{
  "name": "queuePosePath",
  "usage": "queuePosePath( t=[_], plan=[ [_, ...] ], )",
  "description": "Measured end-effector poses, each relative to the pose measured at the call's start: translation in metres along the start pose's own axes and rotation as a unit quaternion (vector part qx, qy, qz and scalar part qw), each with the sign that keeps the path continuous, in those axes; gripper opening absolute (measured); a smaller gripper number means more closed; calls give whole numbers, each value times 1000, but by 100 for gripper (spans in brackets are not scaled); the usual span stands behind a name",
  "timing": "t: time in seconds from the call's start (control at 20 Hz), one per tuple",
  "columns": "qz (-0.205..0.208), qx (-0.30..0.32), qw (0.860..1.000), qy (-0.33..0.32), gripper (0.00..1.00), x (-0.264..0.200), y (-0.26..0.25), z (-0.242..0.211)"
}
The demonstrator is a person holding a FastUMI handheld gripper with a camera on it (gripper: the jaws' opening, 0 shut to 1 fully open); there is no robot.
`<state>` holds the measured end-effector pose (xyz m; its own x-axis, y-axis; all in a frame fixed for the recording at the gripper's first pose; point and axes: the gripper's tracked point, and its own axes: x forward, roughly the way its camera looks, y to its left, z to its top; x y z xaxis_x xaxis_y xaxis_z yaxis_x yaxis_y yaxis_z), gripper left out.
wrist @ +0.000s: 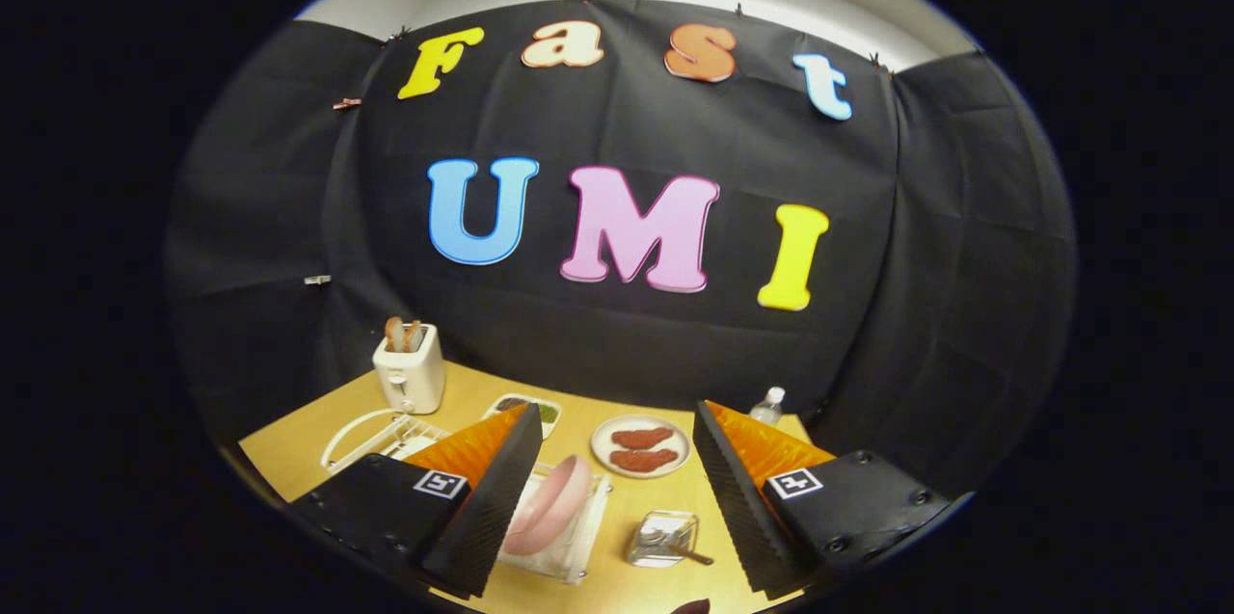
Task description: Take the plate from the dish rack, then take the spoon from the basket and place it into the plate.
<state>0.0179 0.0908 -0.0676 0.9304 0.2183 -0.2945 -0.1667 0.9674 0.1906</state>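
Observation:
A pink plate [551, 504] stands on edge in a white dish rack [578, 547], just right of my left finger [492, 489]. A clear basket [661, 537] with a spoon [686, 553] in it sits on the wooden table [617, 498] between my fingers, nearer the right finger [737, 498]. My gripper [615, 429] is open wide and held high above the table, with nothing between its fingers.
A white toaster [410, 371] with bread slices stands at the back left, with a white wire rack [371, 436] in front of it. A white plate with two reddish patties [640, 446], a small tray with greens [540, 409] and a water bottle [768, 405] sit farther back.

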Motion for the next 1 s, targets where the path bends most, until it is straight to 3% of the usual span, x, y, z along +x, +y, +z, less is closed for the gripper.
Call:
queuePosePath(
  t=[0.25,0.55,0.85,1.0],
  plan=[
    [-13,35,992,122,96,37,9,-59],
    [-15,49,964,262,91,82,22,-136],
    [-37,68,935,346,78,116,26,-200],
    [-58,82,930,354,68,124,20,-216]
  ],
)
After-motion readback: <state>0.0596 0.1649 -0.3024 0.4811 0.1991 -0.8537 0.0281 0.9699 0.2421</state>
